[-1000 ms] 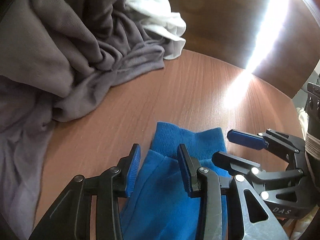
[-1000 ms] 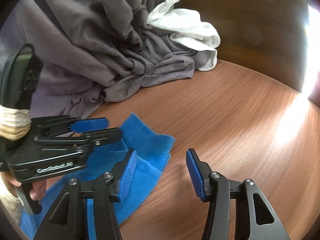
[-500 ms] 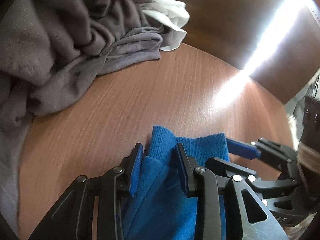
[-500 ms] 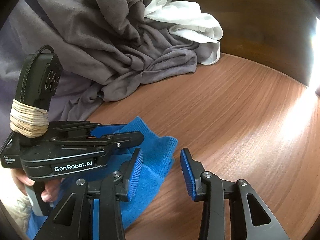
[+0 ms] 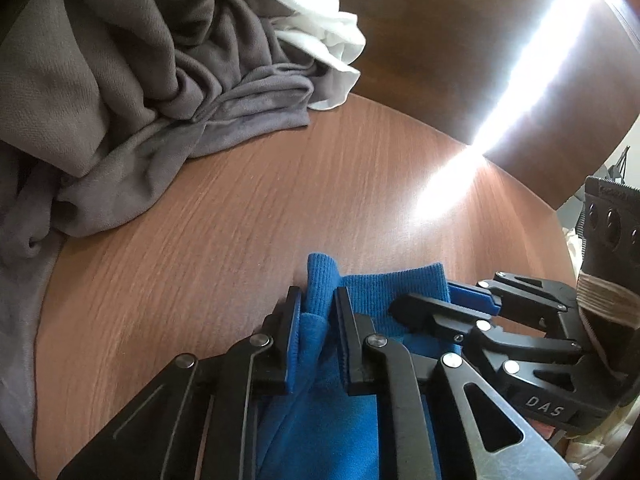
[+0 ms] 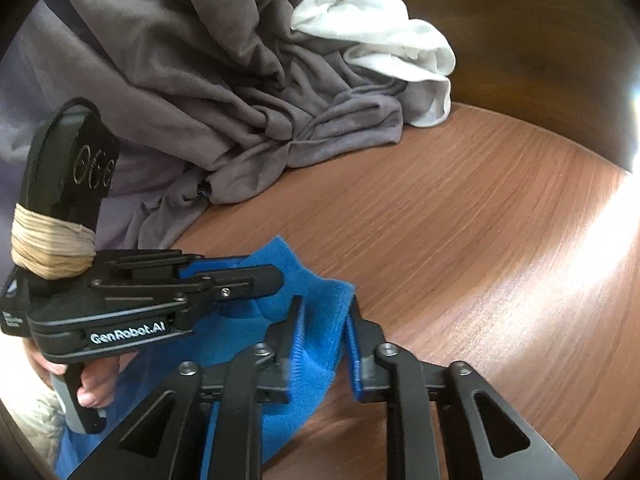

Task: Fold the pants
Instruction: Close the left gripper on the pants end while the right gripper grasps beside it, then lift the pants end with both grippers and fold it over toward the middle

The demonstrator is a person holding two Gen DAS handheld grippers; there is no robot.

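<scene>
Lots of bare brown wood tabletop (image 6: 480,240) open ahead and to the right; crumpled grey cloth heap (image 6: 200,80) plus white rag (image 6: 392,44) block the far-left side.

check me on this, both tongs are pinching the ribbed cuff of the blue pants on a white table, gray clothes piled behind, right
Not quite: the table is brown wood, not white, as the right wrist view shows. The rest holds: the left tongs and right tongs pinch the blue pants cuff, with gray clothes piled behind.
</scene>
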